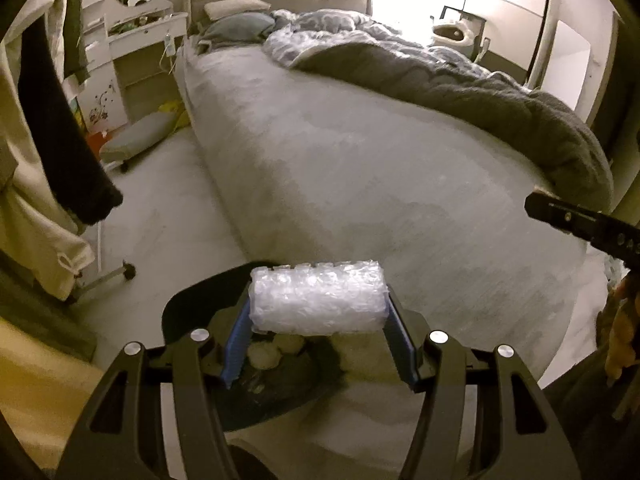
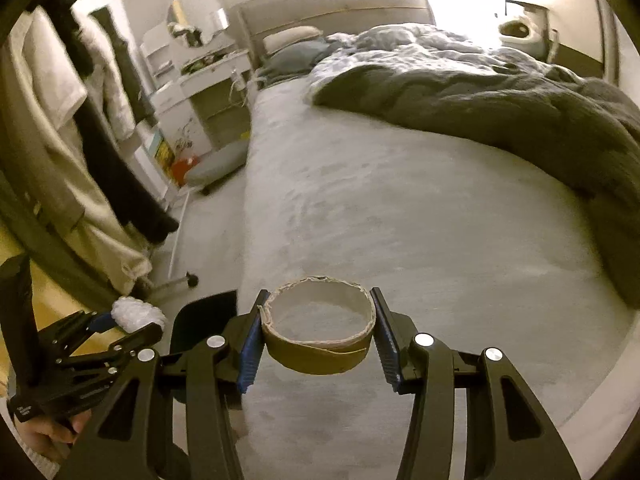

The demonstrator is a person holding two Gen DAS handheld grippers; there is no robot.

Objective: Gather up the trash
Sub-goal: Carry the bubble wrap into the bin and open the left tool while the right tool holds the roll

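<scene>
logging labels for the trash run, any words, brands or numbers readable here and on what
No text can be read in either view.
Left claw: small pale marks on its black body at the lower left of the right wrist view, too small and blurred to read.
Colourful box on the floor by the dresser: printed, but blurred.
Bubble wrap roll and tape ring: no print visible.

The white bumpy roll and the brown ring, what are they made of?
The white bumpy roll looks like clear plastic bubble wrap: rows of shiny little bubbles. The brown ring looks like matte cardboard with a ragged, frayed top edge, probably an empty tape core.
</scene>
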